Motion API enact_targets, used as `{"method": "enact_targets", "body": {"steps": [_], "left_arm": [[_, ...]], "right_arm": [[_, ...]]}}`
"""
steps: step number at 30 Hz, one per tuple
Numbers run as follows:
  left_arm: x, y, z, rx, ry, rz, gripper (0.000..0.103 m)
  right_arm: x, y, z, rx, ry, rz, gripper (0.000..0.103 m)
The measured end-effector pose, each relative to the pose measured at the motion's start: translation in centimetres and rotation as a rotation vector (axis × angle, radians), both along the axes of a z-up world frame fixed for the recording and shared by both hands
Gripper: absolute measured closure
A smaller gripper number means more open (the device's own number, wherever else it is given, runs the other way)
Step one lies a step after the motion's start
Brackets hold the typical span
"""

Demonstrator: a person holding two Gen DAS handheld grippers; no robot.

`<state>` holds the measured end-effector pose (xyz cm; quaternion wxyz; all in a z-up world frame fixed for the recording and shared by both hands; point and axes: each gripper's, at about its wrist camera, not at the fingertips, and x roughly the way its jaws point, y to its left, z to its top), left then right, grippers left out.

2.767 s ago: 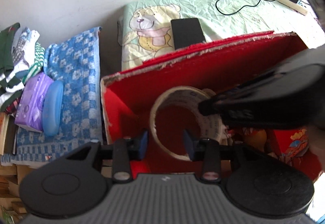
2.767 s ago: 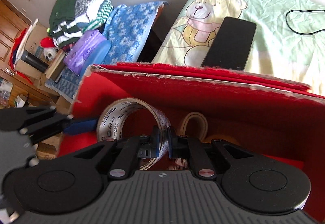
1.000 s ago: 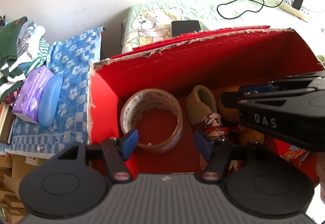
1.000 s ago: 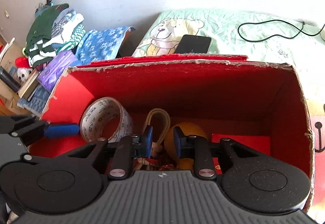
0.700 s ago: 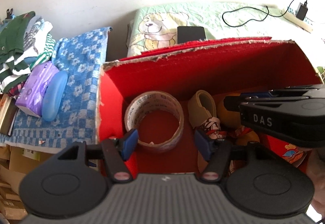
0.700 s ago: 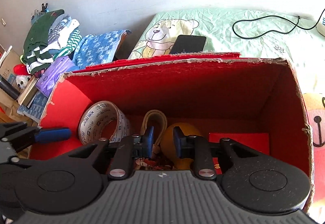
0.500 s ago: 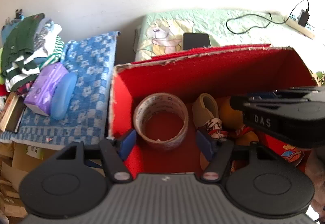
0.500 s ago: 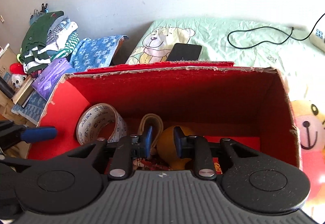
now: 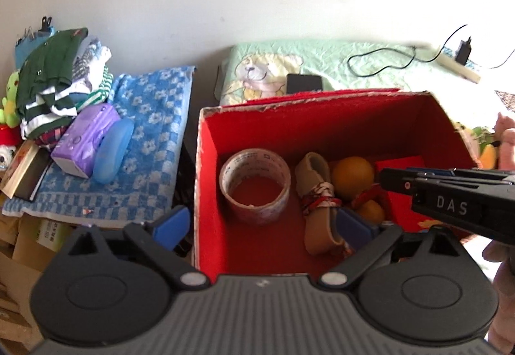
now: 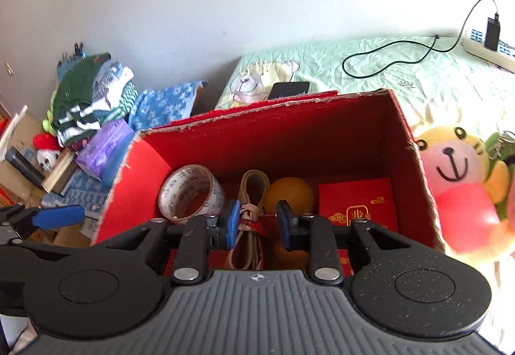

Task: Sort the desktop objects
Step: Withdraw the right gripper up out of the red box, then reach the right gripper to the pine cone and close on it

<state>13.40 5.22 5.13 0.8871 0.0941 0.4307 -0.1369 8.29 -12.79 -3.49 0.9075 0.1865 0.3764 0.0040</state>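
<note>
A red cardboard box (image 9: pixel 206 168) (image 10: pixel 405 129) stands open on the bed. Inside lie a roll of clear tape (image 9: pixel 255 189) (image 10: pixel 190 194), a beige strap tied with red-white string (image 9: pixel 317 194) (image 10: pixel 254 191), an orange ball (image 9: pixel 352 176) (image 10: pixel 289 194) and a red packet (image 10: pixel 357 203). My left gripper (image 9: pixel 260 224) is open and empty above the box's near left edge. My right gripper (image 10: pixel 256 223) is open and empty above the box's middle; it also shows in the left wrist view (image 9: pixel 450 200).
A black phone (image 9: pixel 303 83) (image 10: pixel 288 88) and a cable (image 10: pixel 386 62) lie on the green bear sheet behind the box. A plush toy (image 10: pixel 457 181) sits right of the box. Left are a blue towel (image 9: pixel 151 129), purple tissue pack (image 9: pixel 85 142), blue case (image 9: pixel 114 149) and folded clothes (image 9: pixel 54 81).
The right gripper let go of the tape roll, which now lies in the box, and opened wider. Both grippers have drawn up and back from the box.
</note>
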Motion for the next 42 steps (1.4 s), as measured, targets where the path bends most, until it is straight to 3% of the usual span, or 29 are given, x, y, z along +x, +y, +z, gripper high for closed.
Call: {"method": "enact_targets", "body": {"steps": [7, 15, 23, 28, 33, 38, 42], "left_arm": [[-3.2, 1.7, 1.3, -0.079, -0.009, -0.042, 0.003], [-6.2, 4.2, -0.7, -0.138, 0.064, -0.072, 0.003], [-7.5, 4.0, -5.4, -0.122, 0.143, -0.105, 0.003], [-7.6, 2.7, -8.4, -0.114, 0.173, -0.15, 0.003], [-7.0, 2.5, -10.3, -0.172, 0.214, -0.156, 0.003], [-6.8, 1.4, -10.8, -0.131, 0.173, -0.137, 0.002], [-7.1, -0.2, -11.2, -0.078, 0.142, -0.189, 0.001]], "right_arm": [[-3.5, 0.6, 1.2, 0.021, -0.073, -0.008, 0.069], [-7.2, 1.3, 0.5, 0.039, -0.109, 0.049, 0.069], [-7.4, 2.3, -3.9, 0.06, 0.037, 0.091, 0.069], [-6.6, 1.8, -6.2, 0.145, 0.141, 0.086, 0.069], [-6.6, 1.2, -7.4, 0.21, 0.189, 0.082, 0.063], [-6.4, 0.5, -8.1, 0.258, 0.213, 0.081, 0.063], [-6.0, 0.3, -8.6, 0.294, 0.225, 0.102, 0.063]]}}
